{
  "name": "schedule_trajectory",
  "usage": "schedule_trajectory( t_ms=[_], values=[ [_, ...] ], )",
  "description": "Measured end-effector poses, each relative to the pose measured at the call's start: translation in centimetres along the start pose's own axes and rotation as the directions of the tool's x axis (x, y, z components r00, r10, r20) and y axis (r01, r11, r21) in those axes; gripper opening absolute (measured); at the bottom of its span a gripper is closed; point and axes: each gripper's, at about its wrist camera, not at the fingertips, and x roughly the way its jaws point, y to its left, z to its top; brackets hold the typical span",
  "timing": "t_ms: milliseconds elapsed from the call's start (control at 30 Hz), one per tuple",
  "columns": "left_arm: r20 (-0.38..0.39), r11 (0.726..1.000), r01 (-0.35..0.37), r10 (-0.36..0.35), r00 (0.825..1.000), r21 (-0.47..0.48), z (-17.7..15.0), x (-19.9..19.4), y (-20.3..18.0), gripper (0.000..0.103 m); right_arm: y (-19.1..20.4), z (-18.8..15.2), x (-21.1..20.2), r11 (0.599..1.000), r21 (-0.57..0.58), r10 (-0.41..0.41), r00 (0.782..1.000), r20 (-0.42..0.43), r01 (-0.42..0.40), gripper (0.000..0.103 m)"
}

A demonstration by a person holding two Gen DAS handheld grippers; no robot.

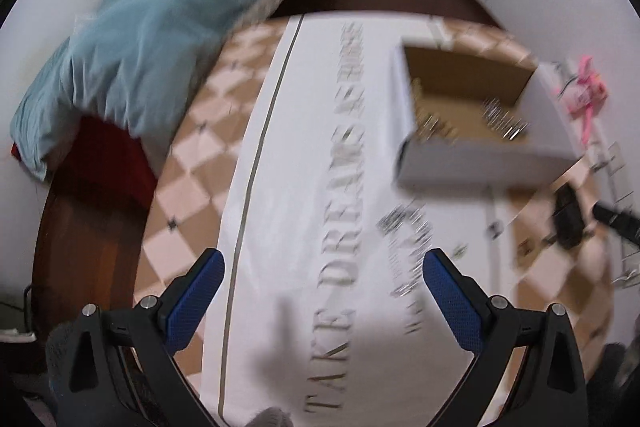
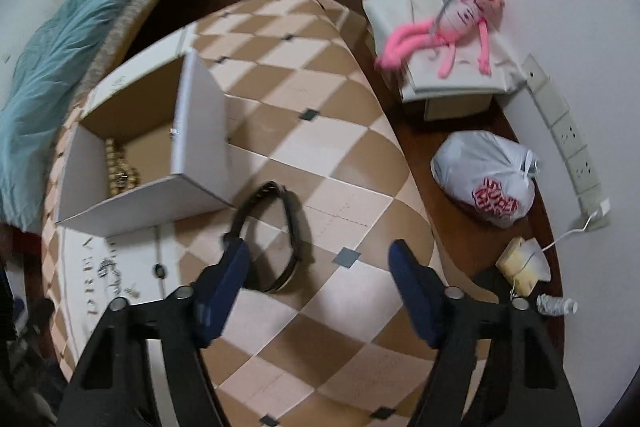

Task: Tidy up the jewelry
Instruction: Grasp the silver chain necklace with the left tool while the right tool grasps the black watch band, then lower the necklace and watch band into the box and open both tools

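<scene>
An open white cardboard box (image 1: 472,115) (image 2: 132,155) stands on the checkered table; gold jewelry (image 2: 120,171) and silvery pieces (image 1: 500,119) lie inside. A silver chain (image 1: 404,251) lies on the white lettered cloth (image 1: 312,187) in front of the box, blurred. A black hairband (image 2: 276,227) lies on the table right of the box. My left gripper (image 1: 324,263) is open and empty above the cloth, the chain near its right finger. My right gripper (image 2: 320,259) is open and empty, its left finger (image 2: 224,287) beside the hairband.
A teal blanket (image 1: 152,27) lies on a wicker bench to the left. Beyond the table's right edge on the floor are a white stool with a pink plush toy (image 2: 452,23), a plastic bag (image 2: 488,179) and small items (image 2: 520,267). Wall sockets (image 2: 568,139) are to the right.
</scene>
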Motion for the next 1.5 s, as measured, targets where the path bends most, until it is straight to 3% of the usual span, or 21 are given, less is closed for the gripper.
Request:
schedule_trajectory(
  t_ms=[133,200,267,333,433,567,667,833,900,967,1000,1100,1233,1267,1500],
  values=[
    [-0.051,0.999,0.010,-0.012,0.999,-0.039,-1.7,1.9,1.3,0.101,0.5,0.0,1.8,1.000,-0.025,0.000,1.000,-0.019,-0.001,0.058],
    [-0.058,0.998,0.026,-0.029,0.998,-0.049,-1.9,2.3,1.4,0.101,0.9,0.1,2.8,0.999,-0.046,0.000,0.999,-0.037,-0.002,0.045],
    [-0.066,0.997,0.055,-0.059,0.996,-0.054,-1.9,2.7,1.3,0.101,1.5,0.0,3.7,0.997,-0.072,-0.007,0.999,-0.054,0.003,0.022],
    [-0.063,0.995,0.082,-0.085,0.994,-0.056,-1.7,2.9,0.9,0.101,2.0,-0.1,3.5,0.994,-0.105,-0.011,0.999,-0.032,0.007,0.008],
    [-0.039,0.988,0.144,-0.146,0.989,-0.053,-0.8,3.1,0.4,0.098,2.5,-0.5,2.9,0.991,-0.134,0.005,1.000,-0.020,-0.007,0.008],
    [-0.069,0.970,0.233,-0.237,0.969,-0.070,0.5,4.7,-0.2,0.072,2.8,-1.3,1.7,0.990,-0.135,0.036,0.999,-0.004,-0.037,0.008],
    [-0.077,0.964,0.261,-0.264,0.961,-0.055,1.2,5.5,-1.1,0.067,2.9,-2.1,0.8,0.992,-0.113,0.057,0.998,0.006,-0.056,0.008],
    [-0.061,0.967,0.255,-0.253,0.966,0.024,1.8,5.7,-2.9,0.064,2.8,-3.0,1.1,0.993,-0.096,0.064,0.998,-0.003,-0.064,0.008],
    [-0.044,0.968,0.241,-0.239,0.970,0.071,2.0,5.6,-3.7,0.049,2.7,-3.2,1.5,0.994,-0.094,0.064,0.998,-0.012,-0.065,0.008],
    [-0.031,0.956,0.271,-0.269,0.963,0.112,2.0,5.5,-4.3,0.018,2.8,-3.5,1.7,0.993,-0.098,0.061,0.998,-0.019,-0.062,0.008],
    [-0.035,0.947,0.297,-0.295,0.955,0.120,2.0,5.4,-4.5,0.011,2.8,-3.5,1.8,0.993,-0.100,0.060,0.998,-0.022,-0.062,0.008],
    [-0.021,0.947,0.277,-0.278,0.960,0.165,1.9,5.1,-4.9,0.009,3.0,-3.8,1.9,0.992,-0.107,0.060,0.998,-0.024,-0.062,0.008],
    [-0.018,0.941,0.312,-0.313,0.950,0.128,1.2,4.3,-4.1,0.008,3.2,-3.9,1.2,0.991,-0.109,0.074,0.997,-0.008,-0.074,0.008],
    [-0.012,0.939,0.326,-0.327,0.945,0.110,1.1,3.8,-3.7,0.000,3.2,-3.9,0.8,0.991,-0.110,0.083,0.997,-0.001,-0.083,0.008],
    [0.068,0.920,0.387,-0.391,0.918,0.066,1.6,-0.7,-1.7,0.000,4.0,-3.4,-2.2,0.982,-0.128,0.146,0.988,0.043,-0.139,0.007]
  ],
)
